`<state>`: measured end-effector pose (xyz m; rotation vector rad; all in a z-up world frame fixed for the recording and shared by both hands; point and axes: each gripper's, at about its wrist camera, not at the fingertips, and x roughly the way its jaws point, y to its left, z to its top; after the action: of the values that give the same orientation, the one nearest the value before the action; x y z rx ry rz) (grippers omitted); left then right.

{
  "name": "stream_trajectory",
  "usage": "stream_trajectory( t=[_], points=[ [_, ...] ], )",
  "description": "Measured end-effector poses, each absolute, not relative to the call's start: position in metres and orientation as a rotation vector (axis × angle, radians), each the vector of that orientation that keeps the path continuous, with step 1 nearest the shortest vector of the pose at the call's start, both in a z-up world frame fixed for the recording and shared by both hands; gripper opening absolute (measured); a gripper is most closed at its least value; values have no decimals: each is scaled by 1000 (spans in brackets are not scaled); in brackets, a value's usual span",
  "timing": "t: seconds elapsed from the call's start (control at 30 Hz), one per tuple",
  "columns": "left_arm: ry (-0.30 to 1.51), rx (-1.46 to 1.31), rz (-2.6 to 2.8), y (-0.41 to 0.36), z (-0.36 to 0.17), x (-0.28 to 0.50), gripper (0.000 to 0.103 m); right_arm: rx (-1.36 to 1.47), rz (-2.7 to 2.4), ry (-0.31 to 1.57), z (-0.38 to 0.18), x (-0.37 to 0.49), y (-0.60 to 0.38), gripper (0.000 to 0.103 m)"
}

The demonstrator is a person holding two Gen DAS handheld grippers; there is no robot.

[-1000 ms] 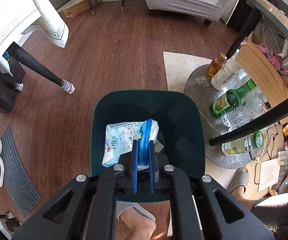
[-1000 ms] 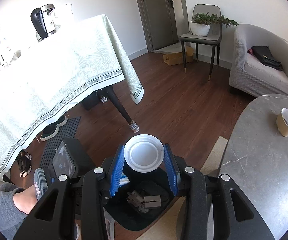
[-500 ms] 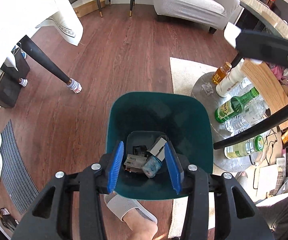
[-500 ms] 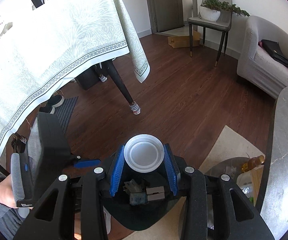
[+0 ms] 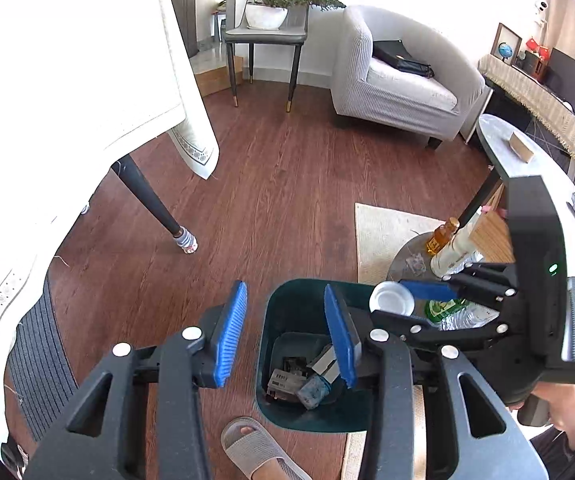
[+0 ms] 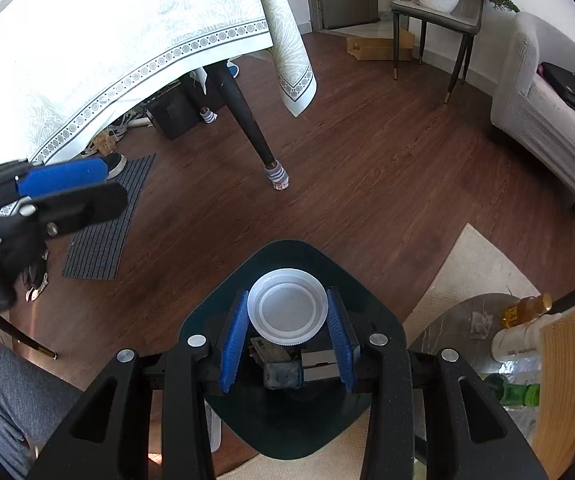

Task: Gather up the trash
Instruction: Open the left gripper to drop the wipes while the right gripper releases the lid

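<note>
The bin (image 5: pixel 275 320) stands on the floor (image 5: pixel 279 200), left of the bottles (image 5: pixel 441 236).

A: Where does the left wrist camera look?
B: Down from above, close over the dark green plastic bin (image 5: pixel 287 364), low in the frame.
A: And the right one?
B: Down too, closer. Both share the bin (image 6: pixel 287 420) and brown wood floor (image 5: pixel 279 200).

The room is bright with daylight. The white tablecloth (image 5: pixel 67 80) glares so much that its pattern is washed out in the left view. Both pictures are sharp but bend round, with black corners.
</note>
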<state>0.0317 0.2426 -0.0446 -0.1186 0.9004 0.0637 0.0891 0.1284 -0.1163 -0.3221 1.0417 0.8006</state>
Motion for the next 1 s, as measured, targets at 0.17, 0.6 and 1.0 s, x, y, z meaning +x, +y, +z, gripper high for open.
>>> stream_trajectory(
  t=[0.17,0.6,1.0],
  points=[
    [866,-110,54,241,-26,29,38,-368,792,1086,-136,85,132,40],
    [746,-118,-22,213,28,24,23,-505,773,1199,-186,74,143,40],
    [705,-120,-56,185,47,30,20,-567,778,1220,-199,62,127,61]
  ],
)
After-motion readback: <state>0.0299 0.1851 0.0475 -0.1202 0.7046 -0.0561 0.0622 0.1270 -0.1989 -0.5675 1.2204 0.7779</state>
